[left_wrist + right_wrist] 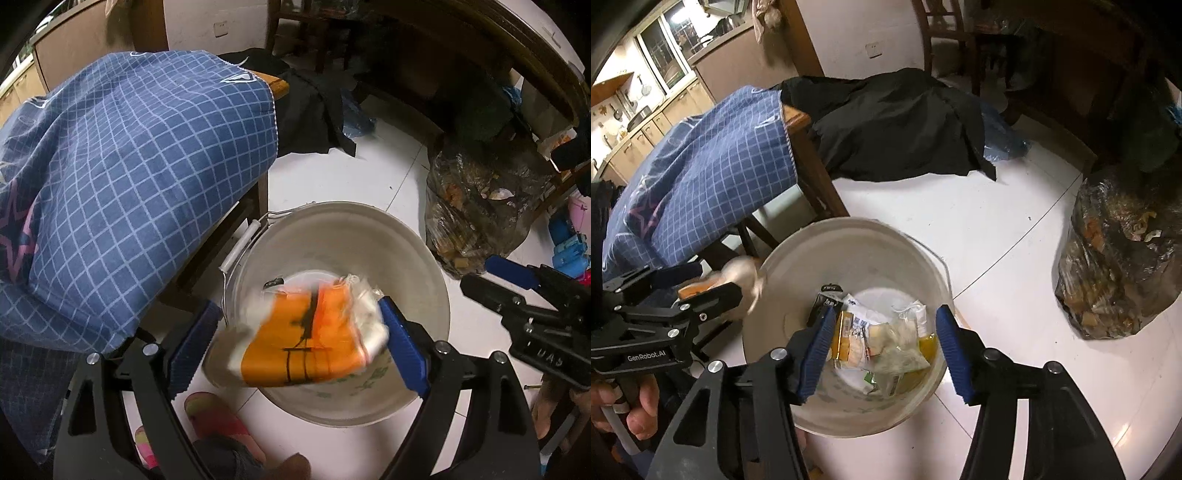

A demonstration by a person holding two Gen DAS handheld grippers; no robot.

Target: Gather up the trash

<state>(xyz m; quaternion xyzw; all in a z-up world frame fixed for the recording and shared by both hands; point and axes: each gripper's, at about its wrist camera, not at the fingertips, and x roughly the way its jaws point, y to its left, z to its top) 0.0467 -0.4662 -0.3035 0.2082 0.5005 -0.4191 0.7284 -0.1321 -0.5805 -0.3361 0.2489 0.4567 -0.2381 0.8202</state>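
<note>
A white bucket (332,240) (798,280) stands on the white tiled floor. My left gripper (299,345) (718,280) hangs over its rim with the jaws wide. A blurred orange and white package (310,332) (698,287) is between them, touching the right pad (402,347) but clear of the left pad (192,347). My right gripper (886,354) (480,275) is open above the bucket, and its pads press on nothing. Several wrappers (886,343) and some yellow liquid lie at the bucket's bottom below it.
A chair draped in blue checked cloth (147,166) (720,177) stands close on the left, with black cloth (894,122) behind it. A full clear trash bag (476,206) (1119,258) sits to the right under a dark table. A person's slippered foot (218,417) is near the bucket.
</note>
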